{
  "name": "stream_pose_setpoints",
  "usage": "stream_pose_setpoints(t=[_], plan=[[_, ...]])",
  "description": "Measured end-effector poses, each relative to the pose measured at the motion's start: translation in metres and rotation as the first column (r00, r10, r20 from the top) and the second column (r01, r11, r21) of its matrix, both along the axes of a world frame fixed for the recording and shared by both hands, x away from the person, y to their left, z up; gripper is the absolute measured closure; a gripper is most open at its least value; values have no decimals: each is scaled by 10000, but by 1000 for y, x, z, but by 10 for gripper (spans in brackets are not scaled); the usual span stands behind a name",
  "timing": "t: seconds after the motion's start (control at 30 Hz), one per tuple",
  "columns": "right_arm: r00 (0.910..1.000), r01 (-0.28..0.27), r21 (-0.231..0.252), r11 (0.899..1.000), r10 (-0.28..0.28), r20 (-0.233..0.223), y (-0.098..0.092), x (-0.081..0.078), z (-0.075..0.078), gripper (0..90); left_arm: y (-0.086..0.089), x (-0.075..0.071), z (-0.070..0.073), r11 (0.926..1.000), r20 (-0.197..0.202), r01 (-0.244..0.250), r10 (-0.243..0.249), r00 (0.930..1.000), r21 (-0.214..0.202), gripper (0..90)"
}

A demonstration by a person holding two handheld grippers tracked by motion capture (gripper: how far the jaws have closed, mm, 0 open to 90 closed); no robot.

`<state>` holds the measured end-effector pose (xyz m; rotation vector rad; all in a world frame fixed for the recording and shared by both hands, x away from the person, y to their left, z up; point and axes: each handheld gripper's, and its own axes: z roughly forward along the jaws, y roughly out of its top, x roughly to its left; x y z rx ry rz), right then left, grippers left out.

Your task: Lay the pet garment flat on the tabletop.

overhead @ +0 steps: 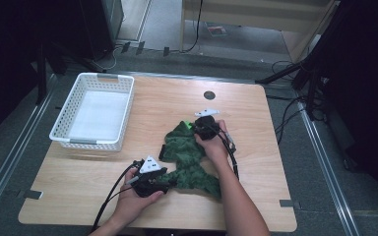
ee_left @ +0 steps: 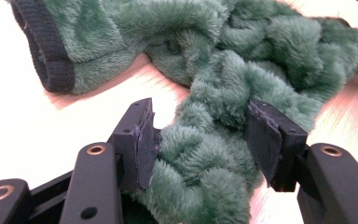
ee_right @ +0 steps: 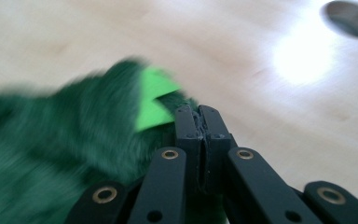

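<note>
Left gripper [overhead: 150, 178], high view: at the near end of a green fleece garment [overhead: 189, 157] lying crumpled mid-table [overhead: 256, 206]; right gripper [overhead: 205, 125] at its far end; white basket [overhead: 94, 110] empty, well apart. Left gripper view: jaws half-spread, pads pressing a bunched fold. Right gripper view: jaws pinched together at the fleece edge beside a bright green tag [ee_right: 154, 98]. Folding or binning, I judge, barely begun.

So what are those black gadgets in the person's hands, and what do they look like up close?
Each hand carries a black two-jaw gripper. The left gripper has flat dark pads on angular fingers, joined by black links with brass-coloured rivets. The right gripper is built the same. In the high view each carries a pale three-cornered plate on top and trails a black cable. The forearms are bare, with no sleeves.
</note>
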<state>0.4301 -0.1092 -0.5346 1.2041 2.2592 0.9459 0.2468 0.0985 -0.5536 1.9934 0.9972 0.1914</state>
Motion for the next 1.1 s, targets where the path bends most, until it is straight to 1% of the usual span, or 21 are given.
stream_pose_setpoints(t=[0.07, 0.13, 0.23, 0.27, 0.3, 0.33, 0.43, 0.47, 0.57, 0.63, 0.67, 0.7, 0.73, 0.77, 0.83, 0.93, 0.97, 1.0, 1.03, 1.07, 1.1], plan=[[9991, 416, 290, 9987, -416, 24, -3, 11, 2, 890, 0, 0, 0, 10000, -26, -53, 52, 10000, -44, 442], [9972, 699, -65, 9975, -697, 277, -3, 17, 2, 890, 1, 1, 0, 9999, -72, -58, 58, 10000, -89, 441], [9978, 649, -90, 9979, -648, 114, -7, 23, -1, 857, 1, 2, 0, 9999, -78, -122, 121, 9999, -86, 439], [9981, 608, 100, 9981, -608, -27, -9, 23, -1, 800, 1, 2, 0, 9999, -74, -137, 137, 9999, -105, 438], [9987, 482, 467, 9977, -473, -210, -12, 23, 0, 727, 1, 2, 0, 9998, -86, -137, 136, 9999, -127, 437], [9992, 343, 835, 9959, -323, -248, -15, 21, 2, 659, 1, 2, 0, 9998, -105, -120, 118, 9999, -143, 434], [9996, 294, 1726, 9845, -280, -107, -28, 12, 15, 573, 1, 2, 0, 9998, -121, -111, 109, 9999, -148, 429], [9997, 248, 1992, 9796, -253, -3, -32, 7, 19, 559, 1, 2, 0, 9998, -129, -109, 107, 9999, -137, 428], [9992, 237, 2497, 9680, -312, 258, -41, -13, 31, 559, 1, 2, 0, 9999, -97, -140, 139, 9999, -96, 426], [9992, -5, 2580, 9662, -97, 383, -38, -32, 35, 639, 1, 2, 0, 9999, -98, -127, 126, 9999, -58, 426], [9986, -339, 2651, 9636, 216, 492, -34, -43, 36, 686, 0, 2, 0, 9999, -89, -138, 138, 9999, -60, 426], [9959, -854, 2618, 9614, 746, 507, -27, -54, 35, 733, 0, 2, 0, 9999, -62, -150, 149, 9999, -49, 427], [9921, -1230, 2287, 9657, 1137, 532, -19, -65, 34, 765, 0, 1, 0, 9999, -60, -161, 161, 9999, -54, 427], [9881, -1508, 1914, 9699, 1421, 585, -12, -77, 32, 797, 0, 2, 0, 9999, -30, -143, 143, 9999, -19, 427], [9812, -1932, 1573, 9685, 1907, 313, 0, -94, 25, 810, 0, 1, 0, 9999, -23, -144, 144, 9999, -4, 427], [9828, -1849, 711, 9802, 1846, 96, 4, -108, 10, 814, 0, 1, 0, 9999, -32, -151, 151, 9999, -2, 426], [9842, -1770, 597, 9824, 1772, 12, 2, -109, 5, 813, 0, 1, 0, 9999, -33, -152, 152, 9999, -5, 427], [9859, -1658, 668, 9839, 1671, -133, -1, -110, -1, 810, 0, 1, 0, 9999, -56, -157, 157, 9999, -31, 427], [9872, -1574, 701, 9850, 1588, -139, -3, -111, -6, 809, 0, 1, 0, 9999, -44, -155, 155, 9999, -43, 427], [9877, -1557, 676, 9855, 1562, -12, -4, -113, -10, 812, 0, 1, 0, 9999, -52, -159, 158, 9999, -61, 427], [9861, -1649, 565, 9847, 1633, 319, -4, -116, -13, 815, 1, 1, 0, 9999, -62, -150, 149, 9999, -53, 426]])
